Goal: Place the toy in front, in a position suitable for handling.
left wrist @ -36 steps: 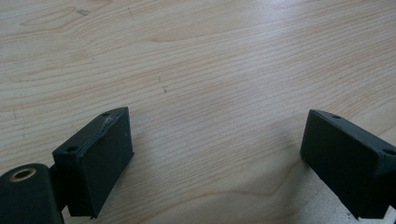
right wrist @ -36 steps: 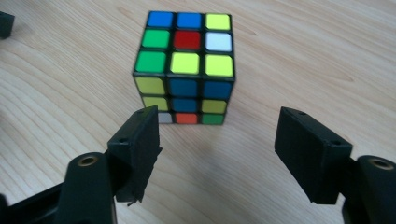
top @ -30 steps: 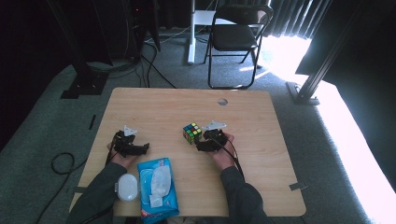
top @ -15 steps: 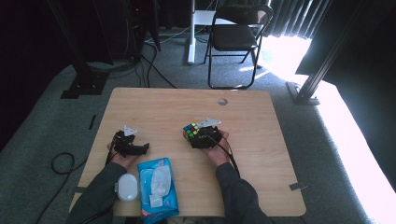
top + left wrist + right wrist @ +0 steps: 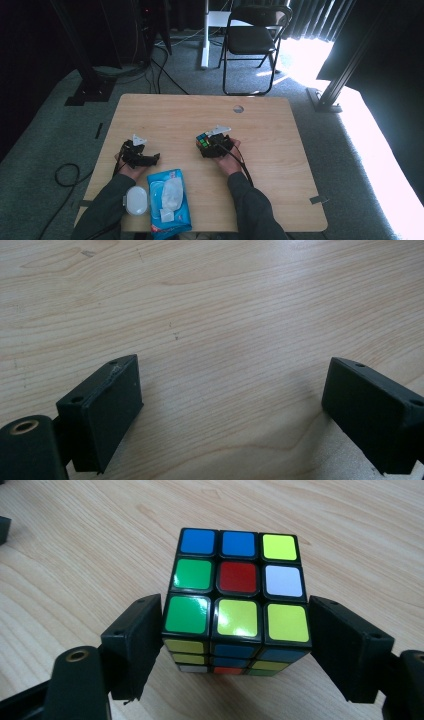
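A scrambled Rubik's cube [image 5: 239,595] sits between the two black jaws of my right gripper [image 5: 235,625], and both jaws press flat against its lower side faces. Its top face shows blue, green, red, white and yellow stickers. From above, the cube [image 5: 203,141] is near the middle of the wooden table [image 5: 280,165], with the right gripper [image 5: 209,145] wrapped around it. I cannot tell whether the cube rests on the wood or hangs just above it. My left gripper [image 5: 232,390] is open over bare wood, and in the high view the left gripper [image 5: 149,160] lies at the table's left.
A blue packet of wet wipes [image 5: 168,200] lies at the near edge between the forearms, with a round white container [image 5: 136,200] to its left. A cable hole [image 5: 238,108] marks the far side of the table. A folding chair [image 5: 252,40] stands beyond it.
The right gripper slid in from beside the cube and its jaws closed on the cube's sides. The left gripper stayed where it was.
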Tool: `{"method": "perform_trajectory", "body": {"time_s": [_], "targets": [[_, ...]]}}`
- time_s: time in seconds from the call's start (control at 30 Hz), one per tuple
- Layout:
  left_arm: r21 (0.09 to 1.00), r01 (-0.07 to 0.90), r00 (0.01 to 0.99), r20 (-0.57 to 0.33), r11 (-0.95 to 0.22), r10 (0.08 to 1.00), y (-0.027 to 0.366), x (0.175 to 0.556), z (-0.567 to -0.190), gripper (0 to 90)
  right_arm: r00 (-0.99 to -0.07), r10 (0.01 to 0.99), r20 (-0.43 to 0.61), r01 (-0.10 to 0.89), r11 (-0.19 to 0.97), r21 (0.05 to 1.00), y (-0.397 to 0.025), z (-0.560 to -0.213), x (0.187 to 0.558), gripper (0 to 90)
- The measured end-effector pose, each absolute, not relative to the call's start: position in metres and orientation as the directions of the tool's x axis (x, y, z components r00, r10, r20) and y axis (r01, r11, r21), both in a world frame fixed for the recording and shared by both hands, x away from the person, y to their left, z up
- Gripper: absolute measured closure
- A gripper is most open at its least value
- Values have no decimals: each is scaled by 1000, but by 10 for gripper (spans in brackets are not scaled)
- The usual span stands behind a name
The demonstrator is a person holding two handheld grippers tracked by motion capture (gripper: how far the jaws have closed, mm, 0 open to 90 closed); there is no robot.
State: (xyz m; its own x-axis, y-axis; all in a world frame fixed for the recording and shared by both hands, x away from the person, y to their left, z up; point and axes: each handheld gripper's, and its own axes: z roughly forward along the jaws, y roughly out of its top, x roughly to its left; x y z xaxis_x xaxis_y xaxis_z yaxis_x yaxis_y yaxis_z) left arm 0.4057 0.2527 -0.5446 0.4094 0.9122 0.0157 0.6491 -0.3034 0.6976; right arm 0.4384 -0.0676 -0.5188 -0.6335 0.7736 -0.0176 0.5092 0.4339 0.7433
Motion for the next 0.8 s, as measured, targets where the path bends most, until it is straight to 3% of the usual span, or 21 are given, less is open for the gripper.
{"method": "perform_trajectory", "body": {"time_s": [0.8], "targets": [[698, 648, 411, 15, -304, 912, 253, 406, -545, 92, -639, 769, 21, 530, 420, 737, -68, -528, 444, 333]]}}
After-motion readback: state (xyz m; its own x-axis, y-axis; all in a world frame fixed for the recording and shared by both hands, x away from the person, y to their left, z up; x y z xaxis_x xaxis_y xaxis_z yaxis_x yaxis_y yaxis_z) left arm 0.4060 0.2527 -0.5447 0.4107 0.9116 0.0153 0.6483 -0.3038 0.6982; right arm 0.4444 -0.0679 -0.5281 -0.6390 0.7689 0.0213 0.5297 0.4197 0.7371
